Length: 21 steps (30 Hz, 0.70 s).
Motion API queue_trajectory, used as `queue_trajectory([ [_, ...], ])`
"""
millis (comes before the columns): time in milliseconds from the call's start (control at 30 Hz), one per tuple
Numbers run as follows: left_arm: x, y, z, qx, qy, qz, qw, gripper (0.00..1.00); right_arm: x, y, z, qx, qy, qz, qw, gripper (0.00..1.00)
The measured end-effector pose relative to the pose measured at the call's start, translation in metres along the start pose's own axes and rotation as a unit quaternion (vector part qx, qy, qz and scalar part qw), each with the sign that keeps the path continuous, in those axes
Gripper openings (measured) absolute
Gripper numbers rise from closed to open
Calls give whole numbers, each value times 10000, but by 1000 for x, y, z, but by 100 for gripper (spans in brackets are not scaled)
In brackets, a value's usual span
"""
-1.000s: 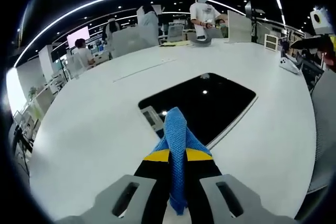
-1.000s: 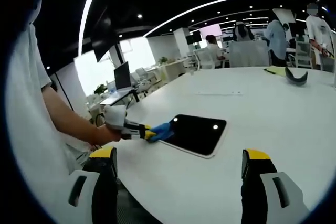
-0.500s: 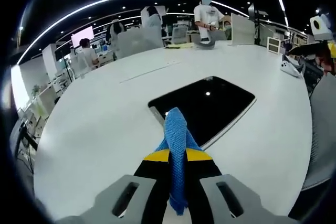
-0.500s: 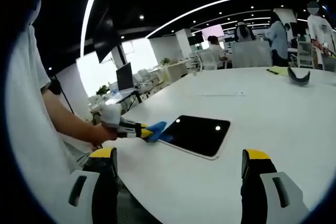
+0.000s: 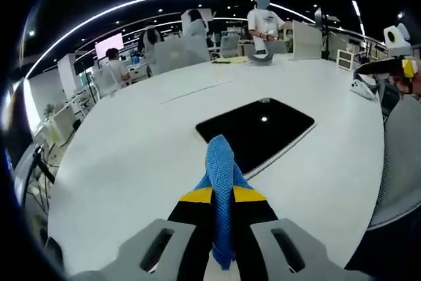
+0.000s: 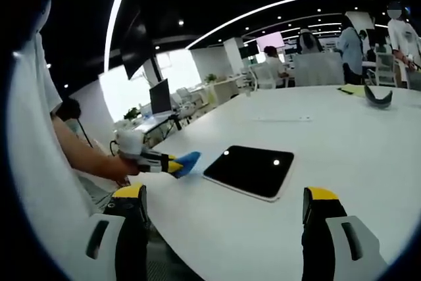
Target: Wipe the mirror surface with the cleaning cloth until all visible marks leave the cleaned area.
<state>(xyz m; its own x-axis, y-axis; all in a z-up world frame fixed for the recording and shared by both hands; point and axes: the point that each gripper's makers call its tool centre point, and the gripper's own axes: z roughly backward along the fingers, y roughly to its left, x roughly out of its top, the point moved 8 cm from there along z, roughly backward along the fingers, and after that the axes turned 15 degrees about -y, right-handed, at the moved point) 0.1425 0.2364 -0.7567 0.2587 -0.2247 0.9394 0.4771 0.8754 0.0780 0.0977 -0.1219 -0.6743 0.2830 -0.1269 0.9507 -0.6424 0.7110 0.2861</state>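
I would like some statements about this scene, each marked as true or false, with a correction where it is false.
1. The left gripper is shut on the blue cloth. True.
2. The cloth lies on the mirror. False: in the right gripper view it is beside the mirror's edge, apart from it.
3. The right gripper is open and holds nothing. True.
4. The mirror stands upright. False: it lies flat on the white table.
5. The mirror reflects ceiling lights. True.
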Motion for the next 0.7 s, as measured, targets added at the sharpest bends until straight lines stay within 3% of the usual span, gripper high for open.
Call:
queue_trajectory([
  [700,-28,5,46,259,183,185,9993,7,-7,12,-10,115,31,-84,9999,98],
])
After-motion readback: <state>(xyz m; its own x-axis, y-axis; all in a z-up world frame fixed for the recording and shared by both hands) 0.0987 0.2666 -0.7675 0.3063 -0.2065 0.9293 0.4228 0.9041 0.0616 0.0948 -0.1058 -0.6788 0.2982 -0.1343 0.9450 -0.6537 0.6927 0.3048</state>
